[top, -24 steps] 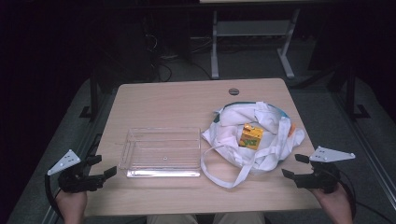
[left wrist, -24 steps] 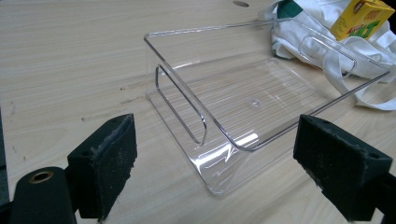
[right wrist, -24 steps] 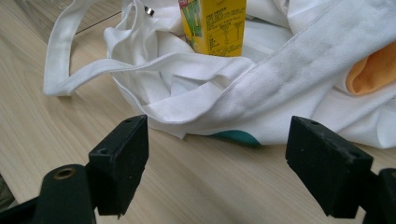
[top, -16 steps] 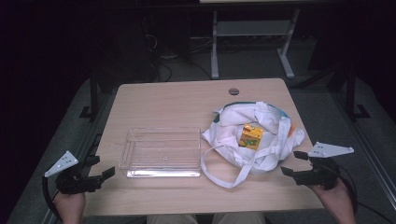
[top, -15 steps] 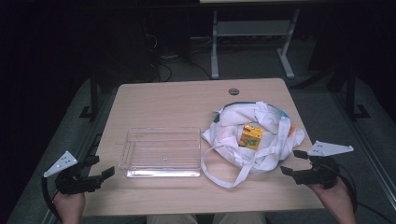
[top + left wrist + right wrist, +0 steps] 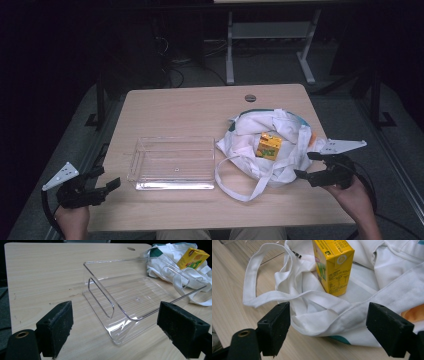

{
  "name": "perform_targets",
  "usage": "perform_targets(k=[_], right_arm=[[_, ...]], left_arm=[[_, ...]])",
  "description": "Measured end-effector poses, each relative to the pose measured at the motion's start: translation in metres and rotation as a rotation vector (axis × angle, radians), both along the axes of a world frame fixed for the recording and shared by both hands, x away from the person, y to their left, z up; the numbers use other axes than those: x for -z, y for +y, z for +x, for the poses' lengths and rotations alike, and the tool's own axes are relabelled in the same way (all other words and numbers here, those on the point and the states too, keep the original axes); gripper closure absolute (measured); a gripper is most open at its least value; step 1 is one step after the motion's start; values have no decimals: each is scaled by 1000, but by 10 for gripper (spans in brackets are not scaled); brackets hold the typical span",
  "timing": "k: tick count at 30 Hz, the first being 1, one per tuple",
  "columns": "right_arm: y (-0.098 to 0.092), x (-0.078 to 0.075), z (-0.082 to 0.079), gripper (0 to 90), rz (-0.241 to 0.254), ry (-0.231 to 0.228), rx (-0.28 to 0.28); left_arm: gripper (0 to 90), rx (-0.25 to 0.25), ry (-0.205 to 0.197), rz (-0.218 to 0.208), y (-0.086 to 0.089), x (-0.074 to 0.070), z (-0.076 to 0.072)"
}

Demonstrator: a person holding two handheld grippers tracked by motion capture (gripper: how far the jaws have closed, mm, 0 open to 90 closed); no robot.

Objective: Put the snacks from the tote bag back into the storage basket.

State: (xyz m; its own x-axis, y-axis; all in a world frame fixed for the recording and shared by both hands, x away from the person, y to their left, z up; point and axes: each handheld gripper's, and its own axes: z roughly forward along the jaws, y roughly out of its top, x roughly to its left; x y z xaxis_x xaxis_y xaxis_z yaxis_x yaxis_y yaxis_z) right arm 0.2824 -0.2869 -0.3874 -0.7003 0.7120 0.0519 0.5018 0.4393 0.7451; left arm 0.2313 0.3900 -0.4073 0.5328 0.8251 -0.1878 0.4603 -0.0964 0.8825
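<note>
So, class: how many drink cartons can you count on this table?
1. The yellow carton stands on the white cloth bag at the table's right side. More could be hidden inside the bag.

Around the work we see a pale wood-grain rectangular table (image 6: 170,115) and the dim room behind it.
Near the table's far edge, at about one o'clock from its middle, we see a small round dark cable hole (image 6: 250,98). Beyond that edge, at twelve o'clock, the white metal leg frame of another desk (image 6: 230,45) stands on the grey floor (image 6: 270,70). At eleven o'clock we make out a tangle of black cables (image 6: 175,55) lying in shadow on that floor.
</note>
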Motion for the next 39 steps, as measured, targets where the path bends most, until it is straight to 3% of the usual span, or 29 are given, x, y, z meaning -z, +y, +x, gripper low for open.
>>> perform_targets(k=[4, 17, 30, 39], right_arm=[[1, -3, 4, 191, -4, -10, -10], [19, -8, 19, 175, -33, 18, -60], [39, -19, 39, 169, -103, 20, -110], [50, -25, 53, 168, -119, 36, -136]], left_arm=[[130, -3, 0, -5, 0, 0, 0], [130, -5, -4, -20, 0, -1, 0], [130, -9, -16, -38, 2, -2, -2], [130, -13, -18, -47, 4, -2, -2]])
